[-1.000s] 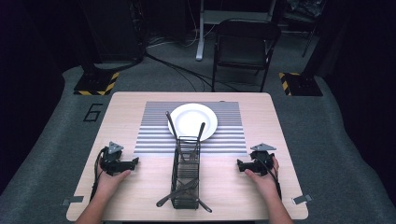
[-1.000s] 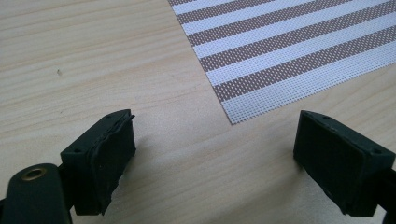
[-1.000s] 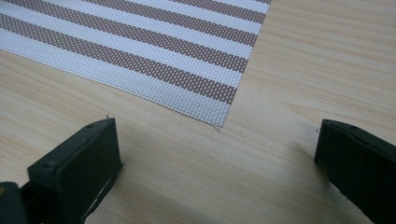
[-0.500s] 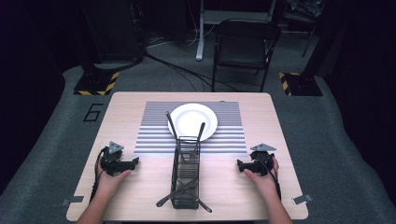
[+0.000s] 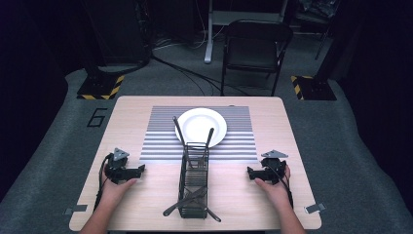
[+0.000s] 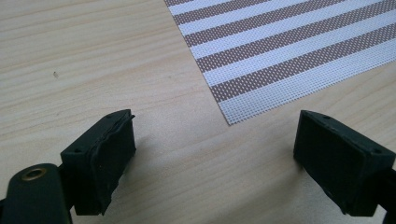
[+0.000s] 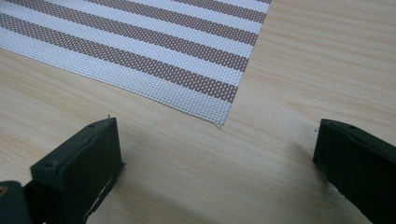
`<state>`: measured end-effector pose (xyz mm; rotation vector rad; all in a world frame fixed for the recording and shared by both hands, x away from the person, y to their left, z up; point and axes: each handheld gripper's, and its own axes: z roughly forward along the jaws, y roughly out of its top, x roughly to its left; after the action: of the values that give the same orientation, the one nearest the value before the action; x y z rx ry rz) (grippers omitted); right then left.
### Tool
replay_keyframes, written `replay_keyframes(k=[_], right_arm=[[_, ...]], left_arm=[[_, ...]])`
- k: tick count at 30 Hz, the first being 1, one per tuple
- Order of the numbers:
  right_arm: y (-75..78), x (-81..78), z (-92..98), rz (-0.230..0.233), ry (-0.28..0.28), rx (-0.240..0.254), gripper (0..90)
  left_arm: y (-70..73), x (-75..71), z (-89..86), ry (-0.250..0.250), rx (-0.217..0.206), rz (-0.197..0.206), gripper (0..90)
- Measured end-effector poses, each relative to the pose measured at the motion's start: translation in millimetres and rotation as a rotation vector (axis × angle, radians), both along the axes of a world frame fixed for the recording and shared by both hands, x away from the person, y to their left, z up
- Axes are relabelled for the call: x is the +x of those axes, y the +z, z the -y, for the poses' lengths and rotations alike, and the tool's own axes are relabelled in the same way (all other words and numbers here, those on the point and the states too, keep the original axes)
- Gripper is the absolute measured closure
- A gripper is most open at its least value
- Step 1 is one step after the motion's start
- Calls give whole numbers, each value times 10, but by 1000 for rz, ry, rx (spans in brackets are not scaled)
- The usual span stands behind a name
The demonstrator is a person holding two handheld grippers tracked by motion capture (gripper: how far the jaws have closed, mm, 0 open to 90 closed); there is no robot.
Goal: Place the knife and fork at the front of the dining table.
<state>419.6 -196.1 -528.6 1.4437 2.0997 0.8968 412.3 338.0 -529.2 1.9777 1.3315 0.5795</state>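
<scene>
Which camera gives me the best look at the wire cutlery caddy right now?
The high view: the wire cutlery caddy stands whole at the table's near middle, between the two grippers, with utensils sticking out toward the white plate. The left and right gripper views look at bare wood and a corner of the striped placemat, so they add nothing on it.

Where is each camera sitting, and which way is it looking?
High view: above the person's side, facing forward and down at the table; forearms, both hands show.
Left gripper view: rides the left gripper, facing the striped mat; open fingers show.
Right gripper view: rides the right gripper; open fingers show.
All share the mat.
</scene>
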Motion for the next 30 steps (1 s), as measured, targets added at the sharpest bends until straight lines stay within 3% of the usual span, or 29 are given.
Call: replay_keyframes(k=[3,7,9,10,11,15,16,23,24,27,29,30], right_arm=[[3,-7,9,2,6,-4,27],[15,-46,18,33,2,12,154],[17,-50,12,32,4,11,175],[43,-58,-3,25,8,13,258],[43,-58,-3,25,8,13,258],[113,-117,-37,3,48,27,334],[165,-165,-79,0,64,41,388],[350,-232,-205,30,127,36,444],[416,-251,-247,25,156,38,464],[472,-269,-281,37,165,31,465],[518,-279,-304,34,154,50,481],[570,-287,-320,30,150,83,509]], left_arm=[[0,-2,1,-1,0,-1,125],[-2,-3,2,-1,-2,2,125],[-1,-4,2,-2,-1,2,125],[-2,-5,3,-2,-1,2,125],[-2,-5,3,-2,-1,2,125],[-2,-4,3,-2,-1,2,125],[-1,-5,3,-2,-1,2,125],[-1,-5,3,-2,-1,2,126],[-2,-5,3,-1,-1,3,126],[-1,-5,2,-2,0,2,126],[-1,-5,3,-2,-1,2,126],[-1,-6,3,-2,-1,2,126]])
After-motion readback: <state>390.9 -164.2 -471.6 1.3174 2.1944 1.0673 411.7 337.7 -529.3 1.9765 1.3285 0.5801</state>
